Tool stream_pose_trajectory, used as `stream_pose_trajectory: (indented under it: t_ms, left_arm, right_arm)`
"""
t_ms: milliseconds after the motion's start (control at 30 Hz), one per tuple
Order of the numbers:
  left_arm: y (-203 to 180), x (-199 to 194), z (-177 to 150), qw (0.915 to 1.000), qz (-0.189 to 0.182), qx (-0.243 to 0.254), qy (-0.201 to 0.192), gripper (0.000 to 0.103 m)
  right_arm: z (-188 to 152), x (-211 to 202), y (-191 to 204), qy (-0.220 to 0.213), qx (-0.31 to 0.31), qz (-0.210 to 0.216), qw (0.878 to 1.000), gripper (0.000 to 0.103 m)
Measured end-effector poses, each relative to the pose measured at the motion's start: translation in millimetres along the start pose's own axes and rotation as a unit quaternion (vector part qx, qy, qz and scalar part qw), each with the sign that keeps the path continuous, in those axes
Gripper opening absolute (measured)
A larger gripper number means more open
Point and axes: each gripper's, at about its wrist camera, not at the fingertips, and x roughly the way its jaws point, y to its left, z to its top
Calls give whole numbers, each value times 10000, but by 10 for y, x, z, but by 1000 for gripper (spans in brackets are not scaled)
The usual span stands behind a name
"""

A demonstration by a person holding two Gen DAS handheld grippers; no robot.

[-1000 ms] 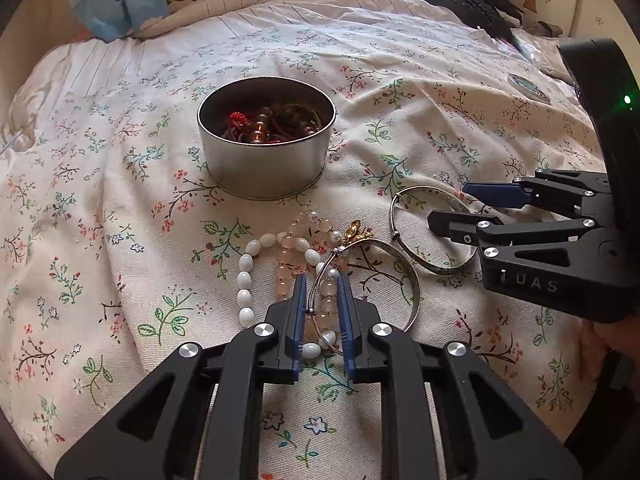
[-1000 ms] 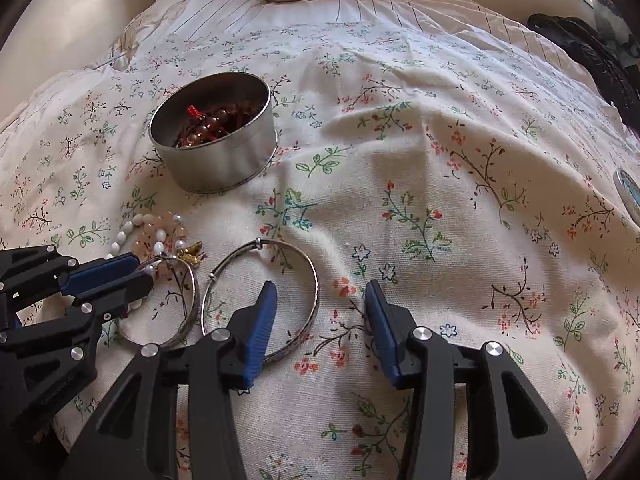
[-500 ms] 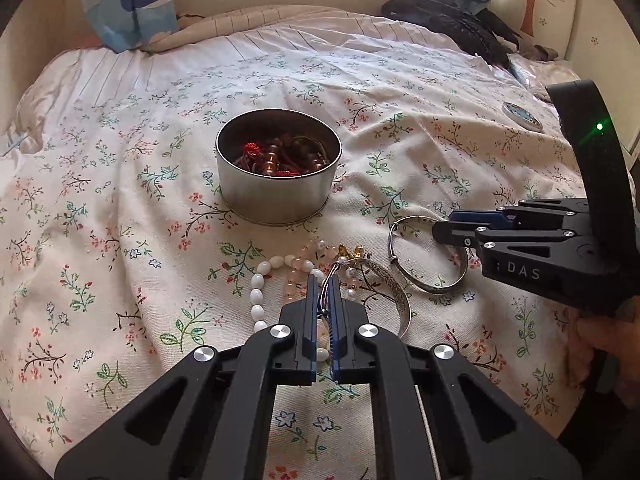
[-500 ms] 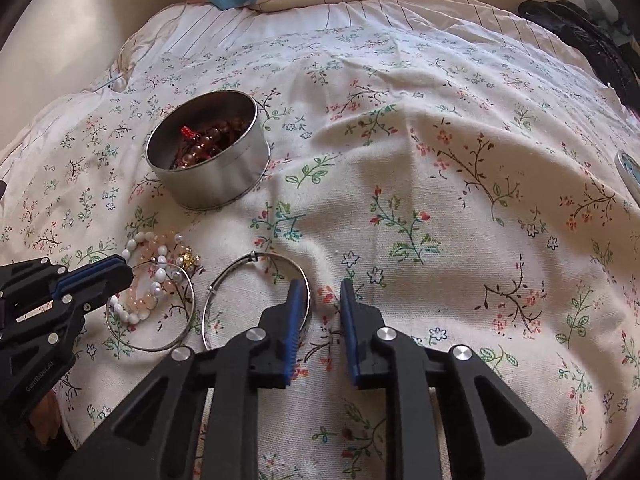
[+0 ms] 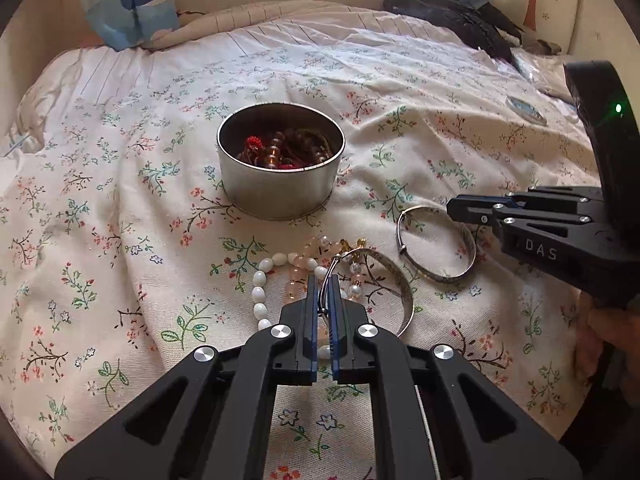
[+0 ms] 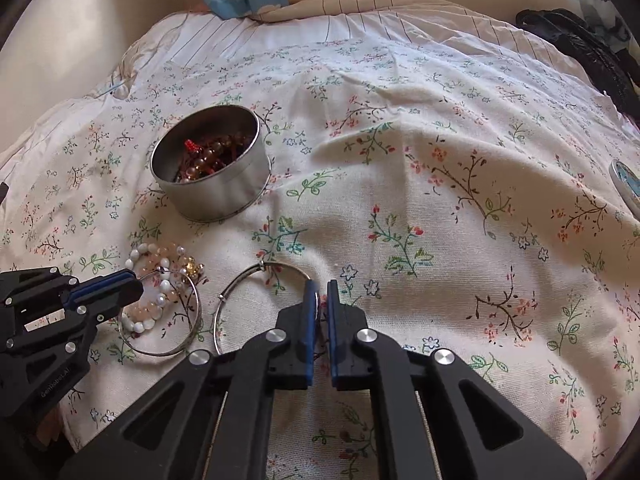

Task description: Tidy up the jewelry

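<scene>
A round metal tin (image 5: 280, 184) with red and brown beads inside sits on the floral bedspread; it also shows in the right wrist view (image 6: 212, 188). My left gripper (image 5: 323, 280) is shut on a thin silver bangle (image 5: 394, 280) that lies over a white and pink bead bracelet (image 5: 260, 280). My right gripper (image 6: 319, 286) is shut on the rim of a second silver bangle (image 6: 240, 284), which shows in the left wrist view (image 5: 436, 276). Both bangles rest in front of the tin.
The bedspread (image 6: 440, 200) is soft and wrinkled. A small round lid (image 5: 526, 110) lies at the far right. Dark clothing (image 5: 452, 12) and a blue patterned cushion (image 5: 128, 4) lie at the back by the wall.
Both grippers closed: the left onto the bangle over the beads, the right onto the other bangle's rim. Both views pulled back slightly from the bed.
</scene>
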Motion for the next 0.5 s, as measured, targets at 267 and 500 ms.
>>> stream_pose_trajectory:
  t_ms: [267,500]
  left_arm:
    - [116,-130,46,9987,-120,-357,-345,0]
    - [187,-5,27,9991,89,-408,-40,1]
  right_arm:
    - [26,-58,25,-128,19,316,9994,6]
    - [-27,5,292,-29,-521,293,9982,81]
